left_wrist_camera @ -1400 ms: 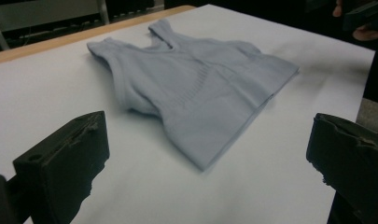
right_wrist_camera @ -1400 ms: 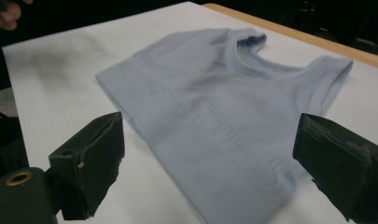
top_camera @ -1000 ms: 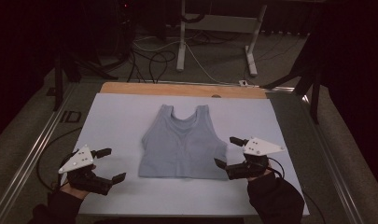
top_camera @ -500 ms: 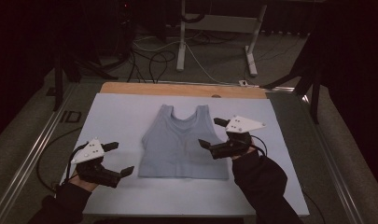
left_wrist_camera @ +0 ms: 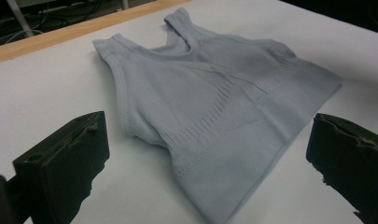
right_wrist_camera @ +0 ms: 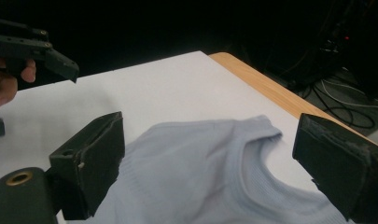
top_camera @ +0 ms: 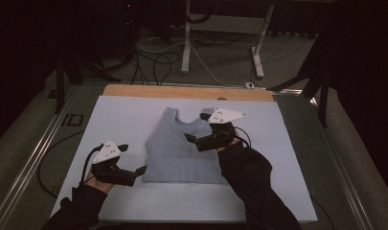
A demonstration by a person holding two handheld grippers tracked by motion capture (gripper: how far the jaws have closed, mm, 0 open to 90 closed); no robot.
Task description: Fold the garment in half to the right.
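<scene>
A light blue tank top lies flat on the white table cover, straps pointing away from me. My left gripper hovers open at the top's near left corner with nothing between its jaws. The left gripper view has the top ahead of the wide-spread left gripper. My right gripper stands open over the top's right chest, near the right strap. In the right gripper view the top's neckline lies between the jaws of the right gripper, and the left gripper shows farther off.
A wooden strip edges the table's far side. Metal rails run along the left. Beyond the table, cables and a white stand sit on the dark floor. White cover extends on both sides of the top.
My right gripper has moved forward and left from the top's near right corner to above its right chest. The left gripper has shifted right toward the top's near left corner.
</scene>
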